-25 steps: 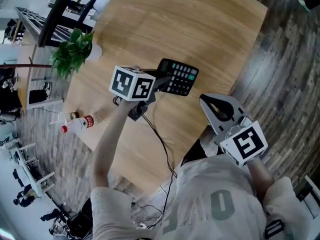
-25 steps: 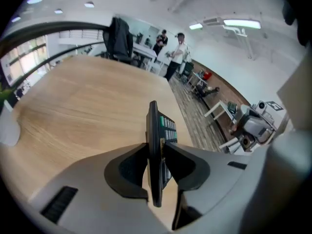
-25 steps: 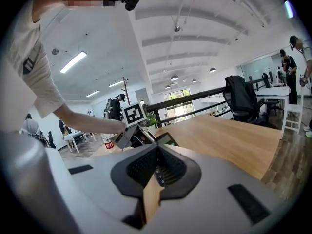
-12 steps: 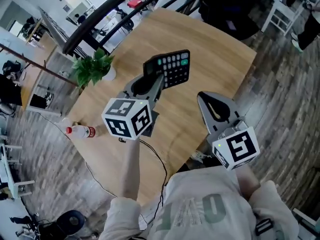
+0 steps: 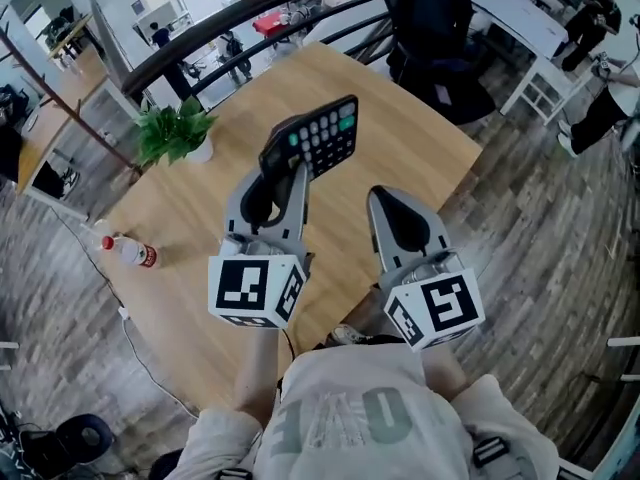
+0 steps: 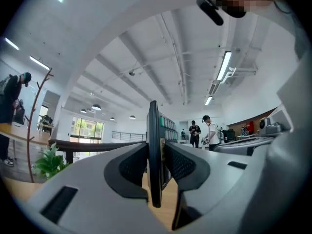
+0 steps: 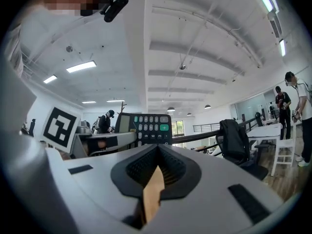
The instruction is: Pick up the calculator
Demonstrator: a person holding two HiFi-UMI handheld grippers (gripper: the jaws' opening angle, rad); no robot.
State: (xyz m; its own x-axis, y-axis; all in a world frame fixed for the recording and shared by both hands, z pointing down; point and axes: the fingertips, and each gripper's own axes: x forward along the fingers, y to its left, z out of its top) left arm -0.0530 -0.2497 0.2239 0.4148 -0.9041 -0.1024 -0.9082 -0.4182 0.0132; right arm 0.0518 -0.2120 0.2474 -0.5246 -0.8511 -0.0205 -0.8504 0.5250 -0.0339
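Note:
The black calculator (image 5: 315, 140) with green and grey keys is lifted well above the wooden table (image 5: 190, 233). My left gripper (image 5: 287, 165) is shut on its lower edge. In the left gripper view the calculator (image 6: 154, 150) stands edge-on, upright, pinched between the two pads of the left gripper (image 6: 156, 167). My right gripper (image 5: 380, 198) hovers just to the right of it, shut, with nothing held. From the right gripper view the calculator (image 7: 146, 128) shows its key face beyond the closed tips of the right gripper (image 7: 157, 150).
A potted green plant (image 5: 175, 133) stands at the table's far left corner. A small bottle with a red label (image 5: 128, 252) lies near the left edge. A black office chair (image 5: 430, 28) and a dark railing (image 5: 200, 43) lie beyond the table. Wood floor surrounds it.
Both grippers have risen. The left one lifted the calculator off the table and swung it from pointing down to level, so it now stands upright. The right one moved up beside it.

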